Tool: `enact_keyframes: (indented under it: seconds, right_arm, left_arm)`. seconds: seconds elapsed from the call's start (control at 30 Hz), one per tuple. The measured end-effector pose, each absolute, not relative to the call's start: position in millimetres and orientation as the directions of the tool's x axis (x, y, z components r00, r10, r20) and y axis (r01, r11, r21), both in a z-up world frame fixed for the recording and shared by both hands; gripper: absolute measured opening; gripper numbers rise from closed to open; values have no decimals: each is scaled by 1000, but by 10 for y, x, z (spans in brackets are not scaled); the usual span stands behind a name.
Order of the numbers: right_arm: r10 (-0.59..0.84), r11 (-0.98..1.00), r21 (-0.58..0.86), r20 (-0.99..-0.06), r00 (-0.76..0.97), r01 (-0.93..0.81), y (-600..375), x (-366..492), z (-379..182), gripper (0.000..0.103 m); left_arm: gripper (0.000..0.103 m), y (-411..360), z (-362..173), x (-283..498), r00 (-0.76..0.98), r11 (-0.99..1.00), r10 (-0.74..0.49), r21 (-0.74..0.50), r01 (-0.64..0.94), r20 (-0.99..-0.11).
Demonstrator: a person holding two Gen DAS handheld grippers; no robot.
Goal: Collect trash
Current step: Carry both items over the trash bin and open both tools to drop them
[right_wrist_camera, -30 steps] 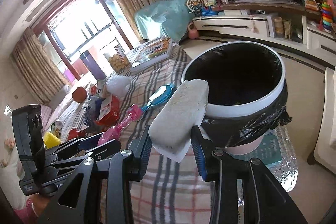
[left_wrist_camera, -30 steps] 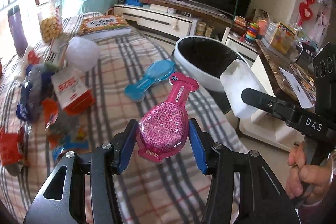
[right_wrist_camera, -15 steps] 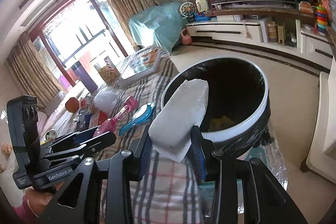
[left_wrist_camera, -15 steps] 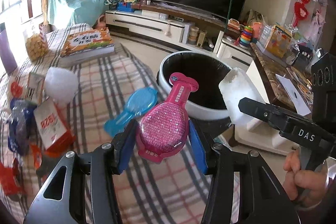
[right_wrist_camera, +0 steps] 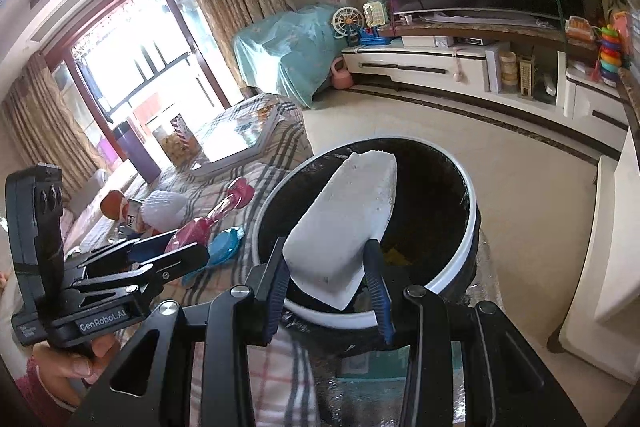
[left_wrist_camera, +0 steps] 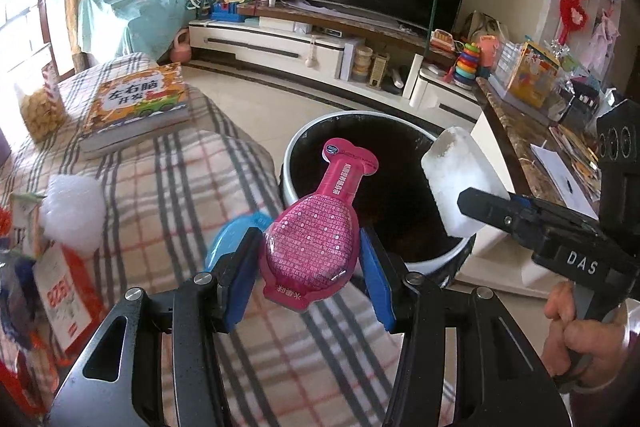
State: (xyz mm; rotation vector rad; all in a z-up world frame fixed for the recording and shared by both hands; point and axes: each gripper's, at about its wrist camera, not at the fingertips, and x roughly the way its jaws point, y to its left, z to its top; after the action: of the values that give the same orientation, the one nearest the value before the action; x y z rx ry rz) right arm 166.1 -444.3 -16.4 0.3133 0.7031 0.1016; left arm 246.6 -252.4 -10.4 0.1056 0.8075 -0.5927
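The left gripper [left_wrist_camera: 308, 259] is clamped on a pink bottle-shaped packet [left_wrist_camera: 316, 231], its blue pads pressing the wide lower body while the narrow neck points toward the trash bin [left_wrist_camera: 452, 259]. The right gripper [right_wrist_camera: 328, 279] holds a white foam block [right_wrist_camera: 344, 223] by its near end, and the block slants out over the bin's dark opening. The left wrist view alone shows the plaid-covered bed [left_wrist_camera: 168, 179] with what lies on it: a children's book [left_wrist_camera: 136, 103], a white crumpled ball [left_wrist_camera: 74, 215], a red-and-white carton [left_wrist_camera: 66, 303] and a blue packet [left_wrist_camera: 232, 239] partly hidden behind the left gripper's pad. It also shows the right gripper from the side, the foam block hanging above the bin's far rim. The right wrist view alone looks down into the black-lined bin [right_wrist_camera: 452, 275], where some yellowish scraps [right_wrist_camera: 394, 255] lie at the bottom, and shows the window [right_wrist_camera: 132, 67] and curtains behind the bed.
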Motion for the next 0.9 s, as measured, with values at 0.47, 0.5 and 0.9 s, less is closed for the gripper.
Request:
enact_keyframes:
  seconds: [0.47,0.5,0.9]
  right_arm:
    - [204,951,309,-673,711,20,-4660,1932,-319,41]
    - [205,950,311,-673,711,21,-4674,1944,-321,41]
    - [194,953,301,-681,706,28,-4744,2018,-338,51]
  left_arm:
    - [49,-2891,-183,2834,510,824,-451,-123,553,-732]
    - [49,-2907,-192,2846,509,825,-450,-122,552,-734]
    - [52,-3049,-228,2998,473,815,-460,-146,561,-752]
